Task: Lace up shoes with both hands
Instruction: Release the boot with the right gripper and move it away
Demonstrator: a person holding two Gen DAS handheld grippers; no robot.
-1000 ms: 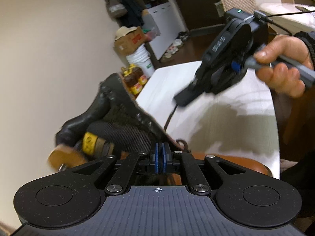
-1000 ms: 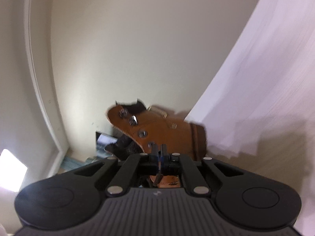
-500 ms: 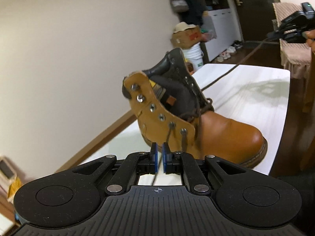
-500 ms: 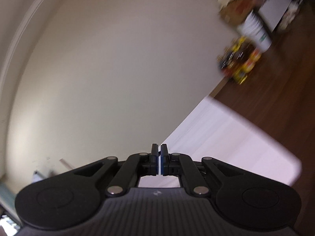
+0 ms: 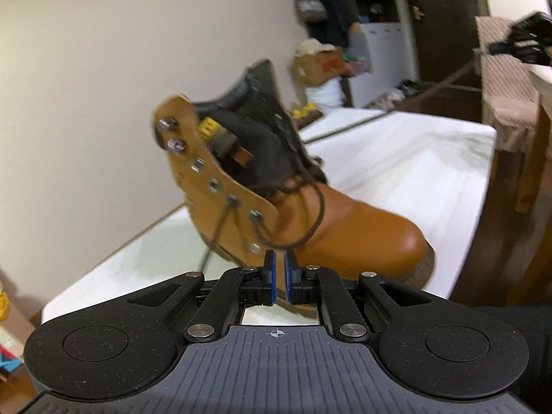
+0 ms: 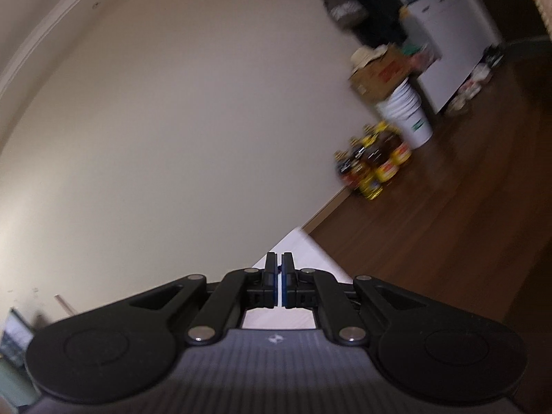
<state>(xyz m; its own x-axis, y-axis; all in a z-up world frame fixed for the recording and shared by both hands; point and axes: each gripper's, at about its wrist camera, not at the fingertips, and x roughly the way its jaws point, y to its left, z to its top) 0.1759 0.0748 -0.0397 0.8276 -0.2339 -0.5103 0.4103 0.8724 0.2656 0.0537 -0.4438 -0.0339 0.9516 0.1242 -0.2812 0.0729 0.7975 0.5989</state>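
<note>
A tan boot (image 5: 345,227) with a dark collar stands on the white table (image 5: 414,158), its toe pointing right. My left gripper (image 5: 280,258) sits at the boot's lower eyelets, its pads a narrow slit apart. A slack loop of brown lace (image 5: 319,207) meets its fingertips. Another strand of lace (image 5: 345,127) runs taut from the collar across the table to my right gripper (image 5: 517,39), high at the far right. In the right wrist view the right gripper (image 6: 278,262) is shut. That view shows only a table corner (image 6: 293,241), not the boot.
A plain wall runs along the table's left side. A cardboard box (image 5: 321,65) sits on a white bucket beyond the table, with bottles (image 6: 372,169) on the wooden floor (image 6: 448,224). A cloth-draped chair (image 5: 507,79) stands at the right.
My right gripper has drawn far away from the boot, up and to the right, and the lace now stretches taut. The left view has swung from the boot's opening to its eyelet side.
</note>
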